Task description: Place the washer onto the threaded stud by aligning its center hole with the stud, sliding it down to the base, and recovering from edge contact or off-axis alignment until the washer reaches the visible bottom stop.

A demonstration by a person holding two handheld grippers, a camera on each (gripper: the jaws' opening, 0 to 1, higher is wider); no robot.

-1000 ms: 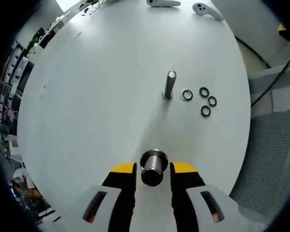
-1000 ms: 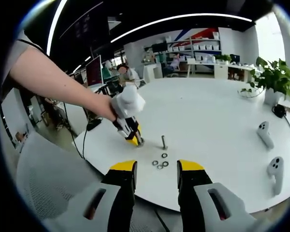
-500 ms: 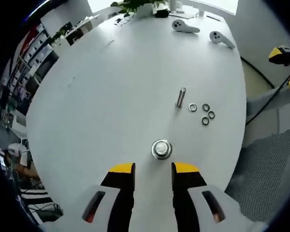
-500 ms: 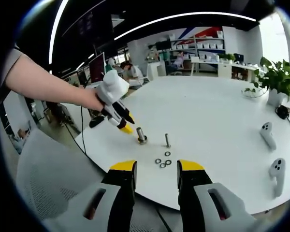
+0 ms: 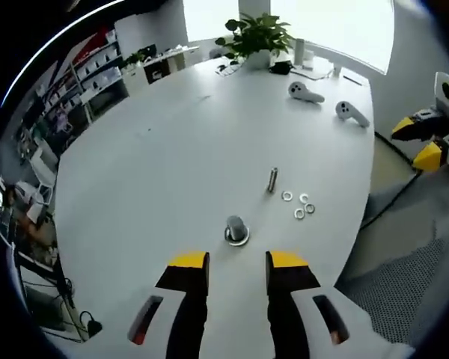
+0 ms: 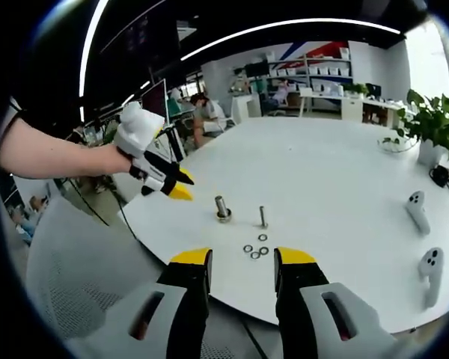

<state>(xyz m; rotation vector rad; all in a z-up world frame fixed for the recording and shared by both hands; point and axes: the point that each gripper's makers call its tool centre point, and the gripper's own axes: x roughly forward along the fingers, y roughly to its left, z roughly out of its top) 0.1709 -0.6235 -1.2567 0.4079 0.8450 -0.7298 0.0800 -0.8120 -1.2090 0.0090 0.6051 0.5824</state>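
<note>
Metal studs and washers on the white table

Left gripper view: left gripper [image 5: 237,271] is wide and holds nothing; a threaded stud [image 5: 236,230] stands ahead, four washers [image 5: 300,208] lie beyond.

Right gripper view: right gripper [image 6: 242,269] is wide, empty, near the table [image 6: 344,187] edge

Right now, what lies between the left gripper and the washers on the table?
In the left gripper view, the flanged stud stands between the left gripper and the washers.

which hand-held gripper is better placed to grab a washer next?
Probably left: the left hand-held gripper is open over the table, facing the washers beside the stud. The right hand-held gripper hangs off the table edge.
</note>
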